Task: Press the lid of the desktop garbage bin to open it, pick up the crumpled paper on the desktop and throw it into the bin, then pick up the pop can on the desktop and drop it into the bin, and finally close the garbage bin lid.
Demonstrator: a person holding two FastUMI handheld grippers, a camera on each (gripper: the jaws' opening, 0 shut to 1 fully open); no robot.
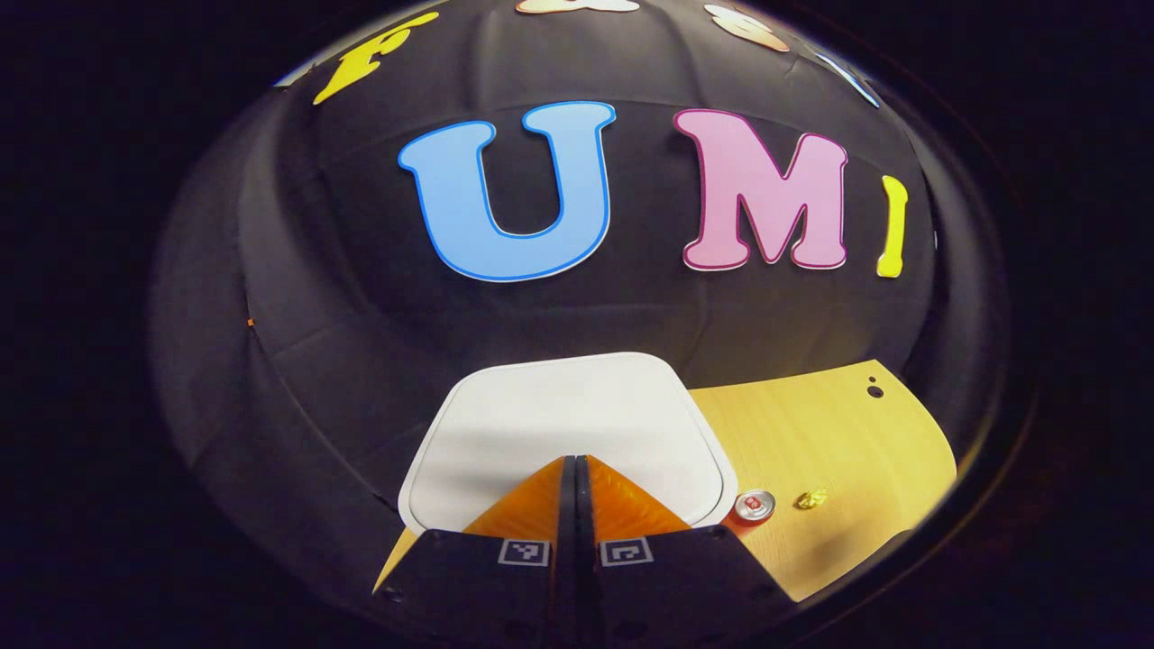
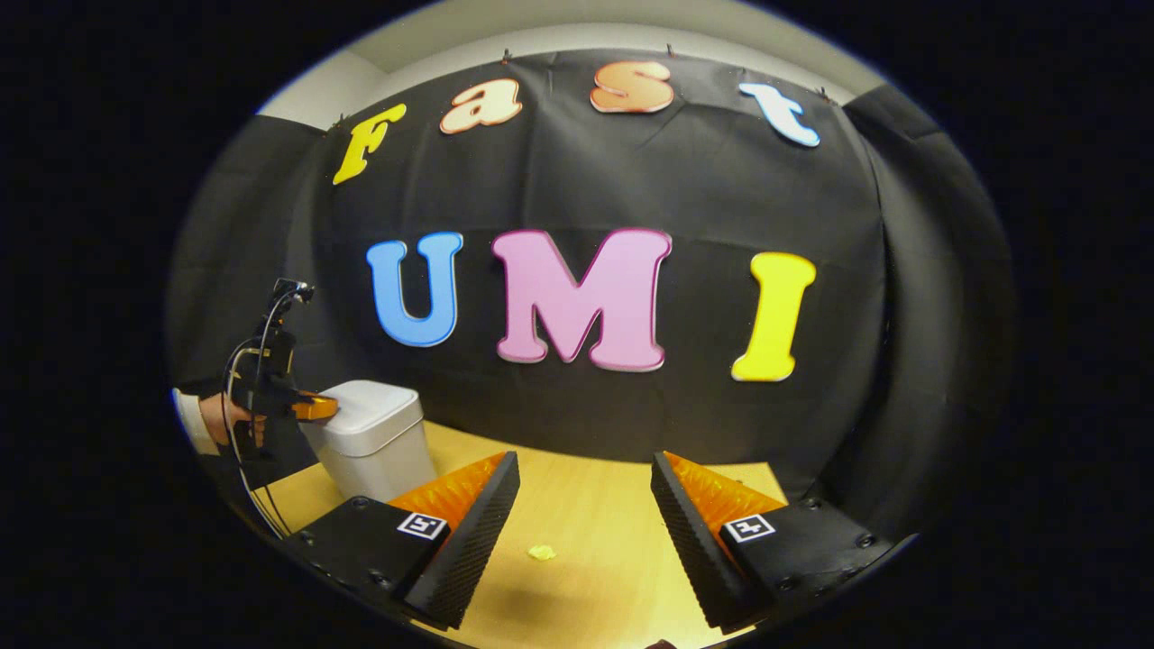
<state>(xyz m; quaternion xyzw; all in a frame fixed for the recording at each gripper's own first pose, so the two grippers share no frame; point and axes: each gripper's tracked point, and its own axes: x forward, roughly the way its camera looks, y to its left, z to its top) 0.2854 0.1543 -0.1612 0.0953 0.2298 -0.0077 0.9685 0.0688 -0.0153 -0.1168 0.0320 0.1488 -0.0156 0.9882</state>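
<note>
Pressing the lid is step one, and that's about where things stand

Nearest in the left gripper view, the left gripper (image 1: pixel 574 469) has its fingers squeezed together with nothing between them, tips over the near edge of the bin lid (image 1: pixel 559 424), which looks flat and not popped yet. Whether they're touching it, can't tell. Just past the bin's right corner on the desk (image 1: pixel 838 433) stands the pop can (image 1: pixel 755 505), and the crumpled paper (image 1: pixel 811 498) lies a bit beyond it. In the right gripper view, the right gripper (image 2: pixel 586 505) is spread wide and empty above the desk, paper ahead of it. So both throws and the closing are left, I'd say. No readable brand on the can, too small; the fingers carry square markers, no words.
</note>
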